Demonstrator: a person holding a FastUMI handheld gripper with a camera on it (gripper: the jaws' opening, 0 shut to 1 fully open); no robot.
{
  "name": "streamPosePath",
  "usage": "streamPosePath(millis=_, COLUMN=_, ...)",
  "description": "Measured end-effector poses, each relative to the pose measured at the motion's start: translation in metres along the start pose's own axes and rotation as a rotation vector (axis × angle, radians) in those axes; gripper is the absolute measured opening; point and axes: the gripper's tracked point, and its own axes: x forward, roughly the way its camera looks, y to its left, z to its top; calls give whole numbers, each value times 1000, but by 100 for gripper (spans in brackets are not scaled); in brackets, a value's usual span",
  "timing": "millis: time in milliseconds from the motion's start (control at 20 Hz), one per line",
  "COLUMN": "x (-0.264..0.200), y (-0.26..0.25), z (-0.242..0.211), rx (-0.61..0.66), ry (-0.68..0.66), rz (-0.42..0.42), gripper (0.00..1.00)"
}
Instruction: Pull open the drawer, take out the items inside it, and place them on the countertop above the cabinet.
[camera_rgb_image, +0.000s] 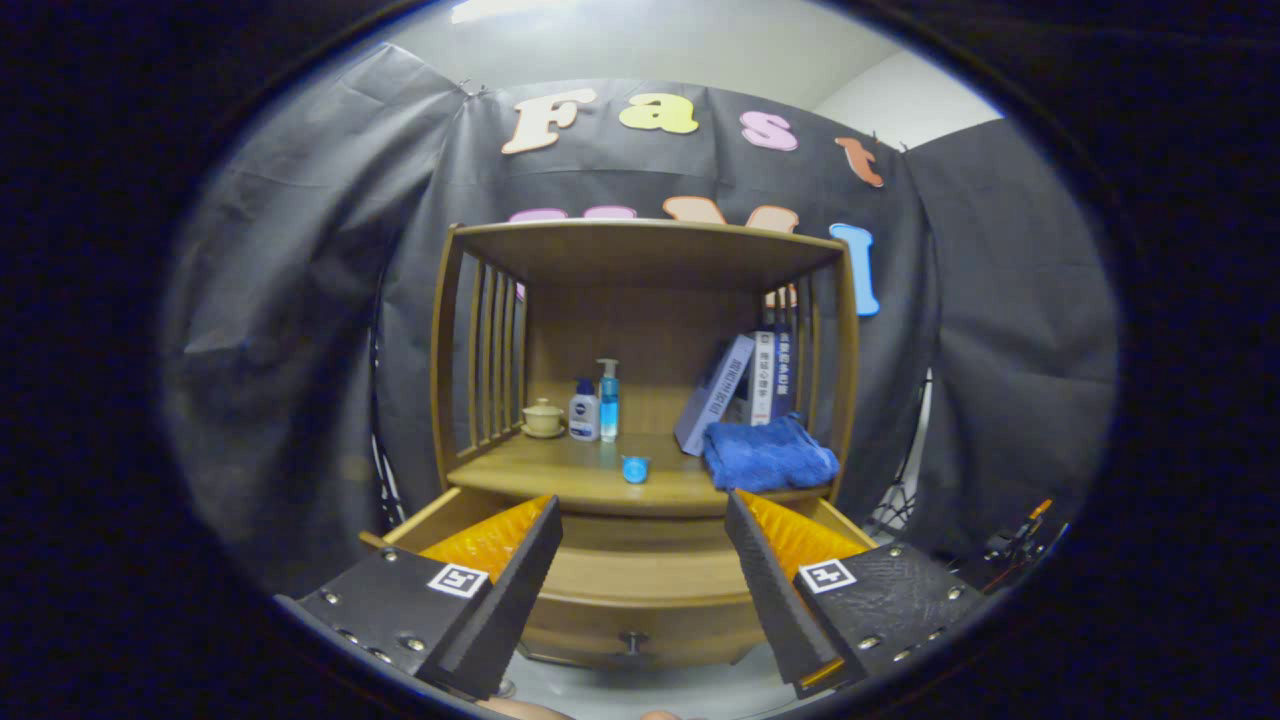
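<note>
Drawer (640, 570) sits pulled out from the base of the wooden cabinet (845, 330), near side toward the gripper, knob (630, 638) on its front panel just below and between the fingers. Its inside is mostly hidden by the front panel and the fingers, so cannot tell what is left in it. On the countertop (560, 470) above: blue towel (768, 455) at right, touching the front edge, and a small blue cup (635, 468) near the front middle. Gripper (640, 545) hovers over the open drawer, jaws wide apart and holding nothing. Risks, as a judgement: reaching into the drawer blind could knock a finger on the front panel or the countertop's lip, since the gap between the two looks shallow. Anything lifted out has to clear that lip, and a drag could bump the small blue cup off the edge. The towel overhangs slightly and may snag or slide if brushed. Free room on the countertop is left of the cup. Farther back stand a lidded ceramic cup on a saucer (543, 418), a white bottle (584, 412) and a blue pump bottle (608, 400) at far left, and leaning books (745, 385) at far right behind the towel. Slatted sides, a wooden top overhead. Dark cloth wall (300, 300) behind, pale ceiling above, some cables and gear (1015, 540) low at right.
</note>
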Motion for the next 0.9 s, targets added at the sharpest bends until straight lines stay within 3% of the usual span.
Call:
streamPosePath(millis=250, x=0, y=7, z=-38, rx=-10, ry=-4, rz=16, gripper=97)
streamPosePath(millis=600, x=19, y=16, z=-117, rx=6, ry=99, rz=-4, gripper=97)
streamPosePath(millis=900, x=28, y=13, z=-134, rx=50, ry=134, rz=-13, gripper=98)
